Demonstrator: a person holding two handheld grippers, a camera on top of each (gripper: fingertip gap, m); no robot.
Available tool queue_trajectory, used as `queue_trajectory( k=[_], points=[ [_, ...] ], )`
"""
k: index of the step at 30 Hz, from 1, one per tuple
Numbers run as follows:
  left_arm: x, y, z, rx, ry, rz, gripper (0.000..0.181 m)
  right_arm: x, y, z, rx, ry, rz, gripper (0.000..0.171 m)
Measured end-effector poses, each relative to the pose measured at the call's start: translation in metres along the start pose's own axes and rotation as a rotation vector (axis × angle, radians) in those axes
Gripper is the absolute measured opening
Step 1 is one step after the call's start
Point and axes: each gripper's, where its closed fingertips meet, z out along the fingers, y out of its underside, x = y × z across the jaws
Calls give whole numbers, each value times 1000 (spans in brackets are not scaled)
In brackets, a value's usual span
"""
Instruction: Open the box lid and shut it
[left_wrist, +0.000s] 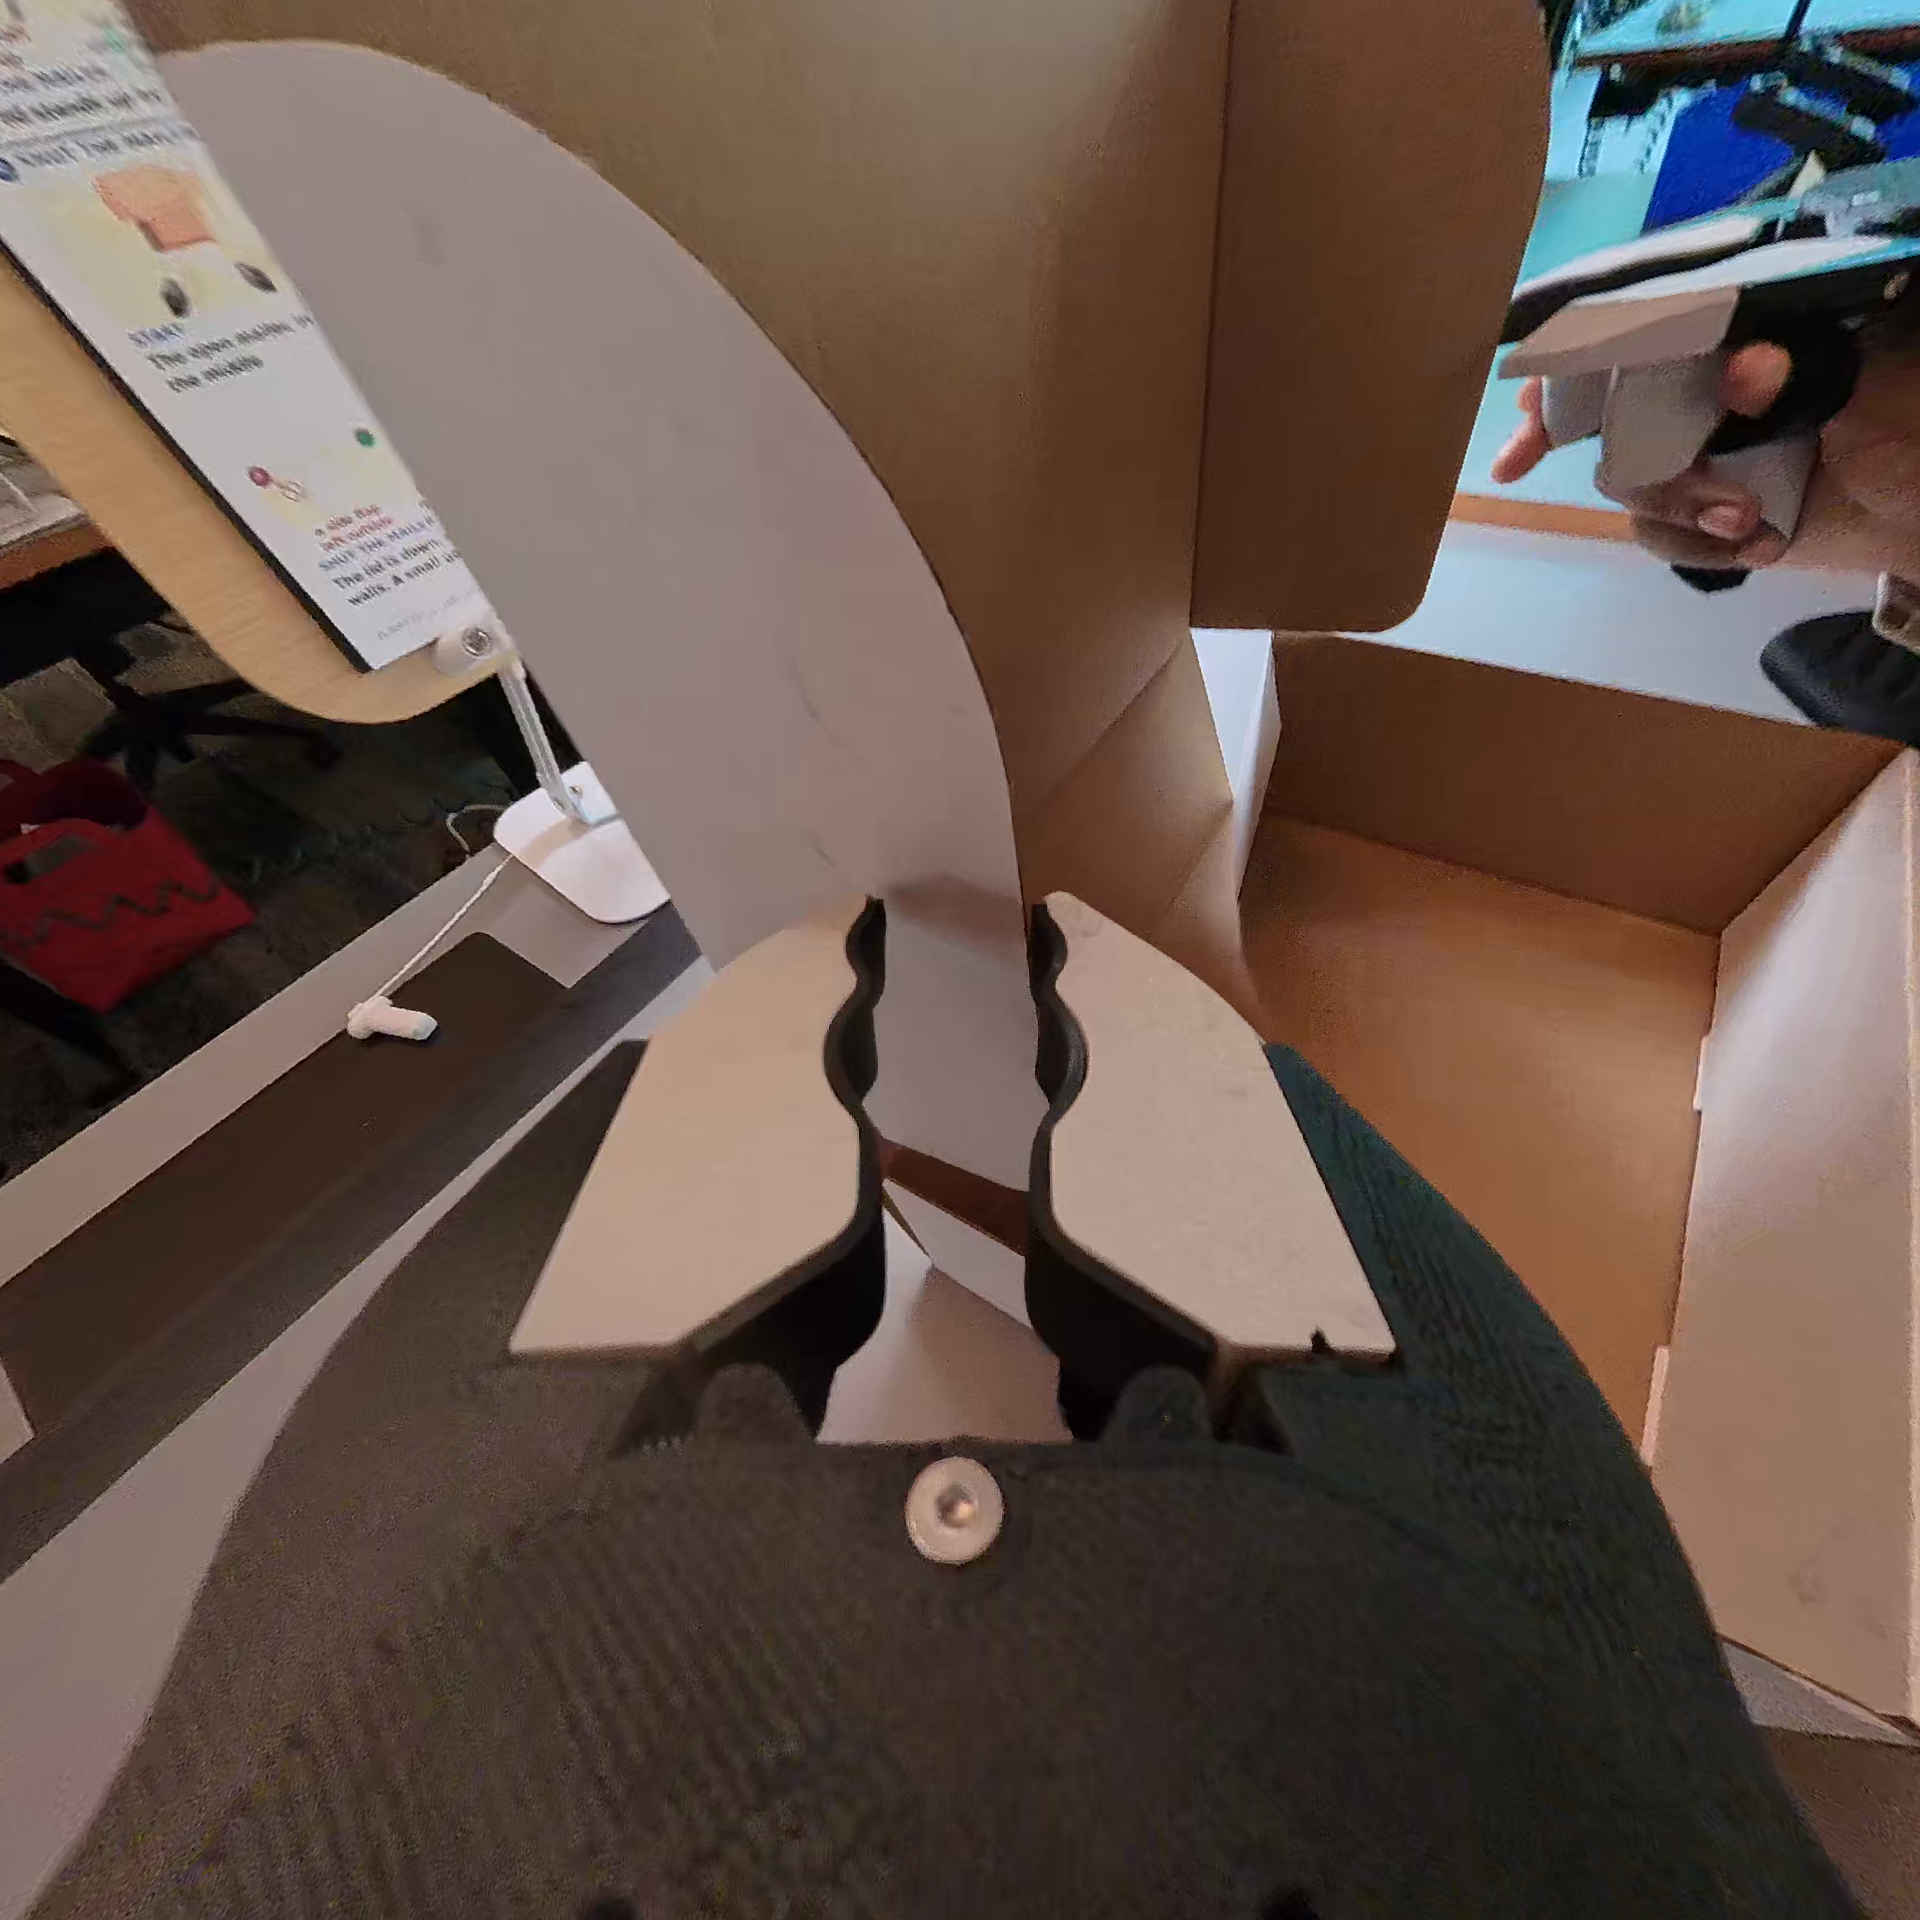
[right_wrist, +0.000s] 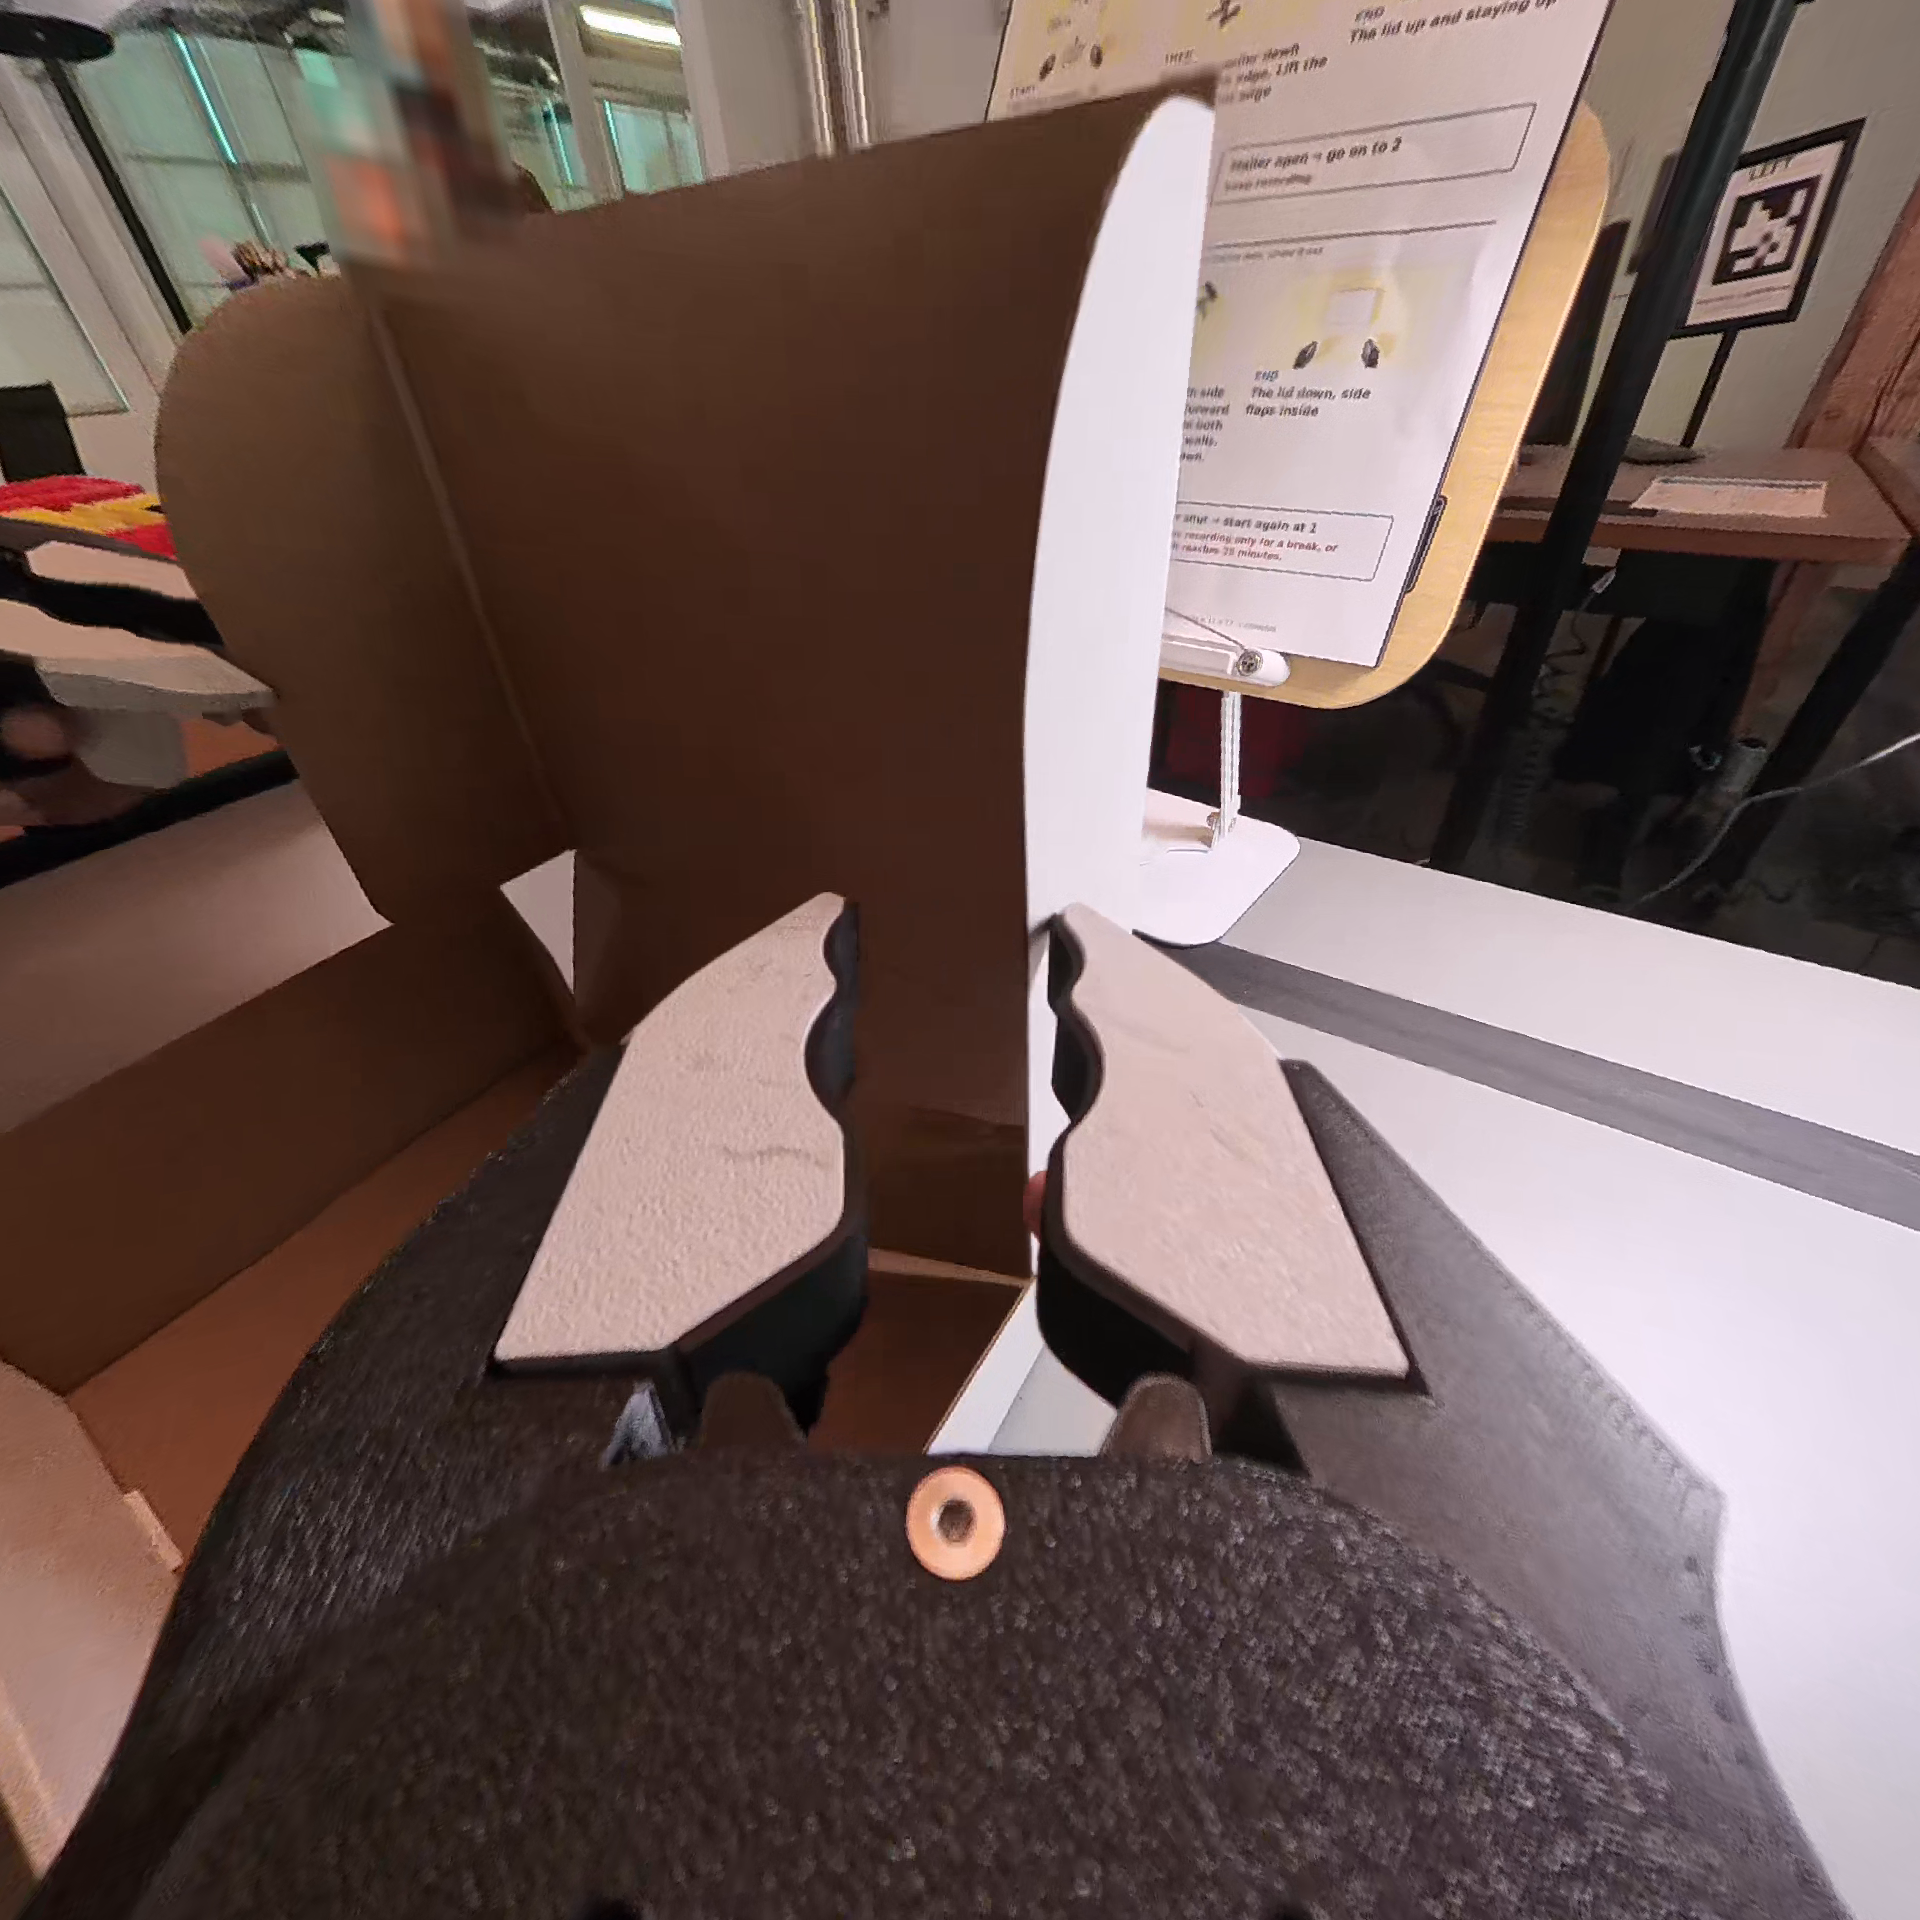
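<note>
Closest to my left camera, the left gripper (left_wrist: 956, 1081) has its jaws standing a narrow way apart with the lid's left side flap (left_wrist: 623, 540) running between them; I see daylight on both sides of the card, so I read this as straddling, not pinching. On the right wrist view the right gripper (right_wrist: 951, 1091) is the same: narrowly parted, with the right side flap (right_wrist: 1101, 540) passing just inside the right-hand finger (right_wrist: 1195, 1174). Whether that finger touches the card I cannot tell.

Both grippers have pale, grainy-faced fingers with wavy black inner pads, set in rough black printed bodies.

Further out, the box (left_wrist: 1558, 997) sits open on the white table (right_wrist: 1558, 1039), its lid (right_wrist: 748, 499) standing upright at the far side. Outside faces are smooth matt white, inside is brown corrugated card with visible fluting lines and rounded flap corners.

I judge it light, stiff across the panels but floppy at the creases, and easy to dent or buckle under a hard squeeze. Smooth white faces may slip. I would hold each side flap low, near its fold, with a gentle pinch, and guide both inward as the lid swings down.

Beyond the box stands an instruction board (right_wrist: 1403, 343) on a white stand.
</note>
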Motion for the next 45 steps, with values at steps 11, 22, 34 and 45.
queue_trajectory(
  k=[11, 22, 34, 45],
  points=[
    [42, -7, -59, 215, -176, -31, 35, -8, -3, -74, 79, 131, -59, 43],
    [93, 44, -106, 212, -256, -167, 46, -41, 34, -150, -21, 187, -68, 69],
    [116, 81, -177, 31, -149, -173, 55, -44, 68, -236, -116, 92, -122, 81],
    [68, 73, -195, 83, 14, -149, 63, 23, 71, -254, -196, -92, -109, 85]
  ],
)
